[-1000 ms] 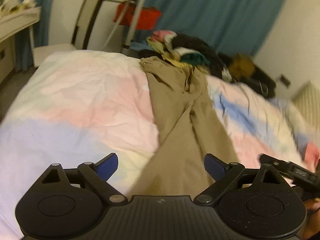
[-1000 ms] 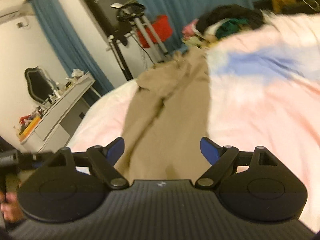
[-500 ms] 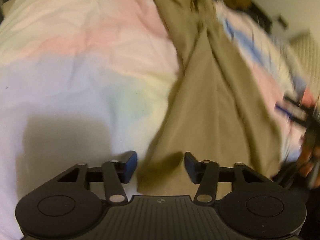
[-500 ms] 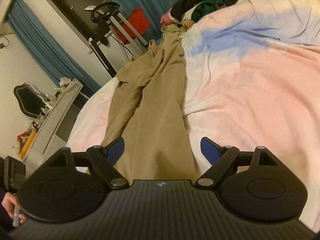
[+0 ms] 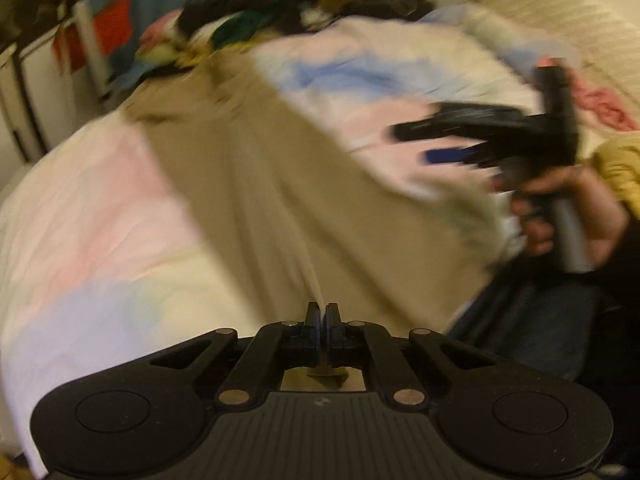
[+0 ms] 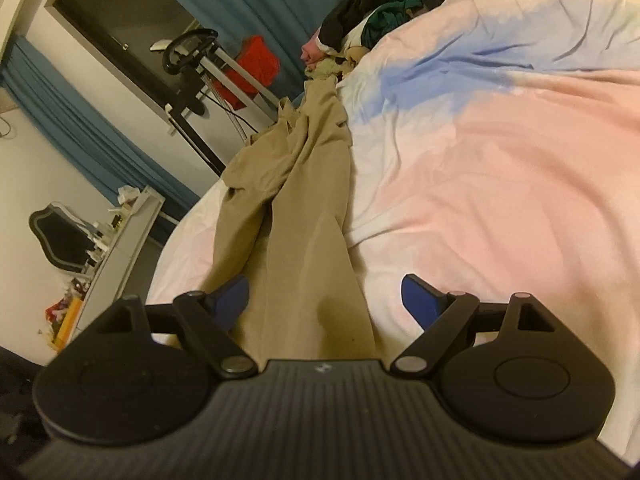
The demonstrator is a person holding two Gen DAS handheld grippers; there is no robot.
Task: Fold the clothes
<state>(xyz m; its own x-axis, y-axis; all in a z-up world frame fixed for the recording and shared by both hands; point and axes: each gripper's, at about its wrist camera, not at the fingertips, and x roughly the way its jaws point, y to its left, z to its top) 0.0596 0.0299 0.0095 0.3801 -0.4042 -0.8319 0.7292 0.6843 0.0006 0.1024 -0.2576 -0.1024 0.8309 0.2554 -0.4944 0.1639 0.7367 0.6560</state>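
Khaki trousers (image 5: 280,184) lie lengthwise on the pastel duvet (image 5: 100,208), legs toward me. My left gripper (image 5: 321,314) is shut on the near edge of the trousers, and the cloth rises in a taut ridge into its jaws. The left wrist view is blurred. In the right wrist view the trousers (image 6: 304,216) run away from my right gripper (image 6: 324,292), which stands open over the end of a leg, its blue pads apart on either side of the cloth. The right gripper (image 5: 416,144) also shows in the left wrist view, held by a hand (image 5: 560,208).
A pile of mixed clothes (image 6: 384,12) sits at the far end of the bed. Beyond it stand an exercise machine (image 6: 200,64) with a red bag (image 6: 256,68) and blue curtains. A cluttered desk (image 6: 120,248) lines the left wall. A ribbed headboard (image 5: 560,12) is at right.
The left gripper's jaws went from wide open to shut on the trouser cloth while its view dipped, then swung and rolled. The right gripper sank a little toward the leg end, still open.
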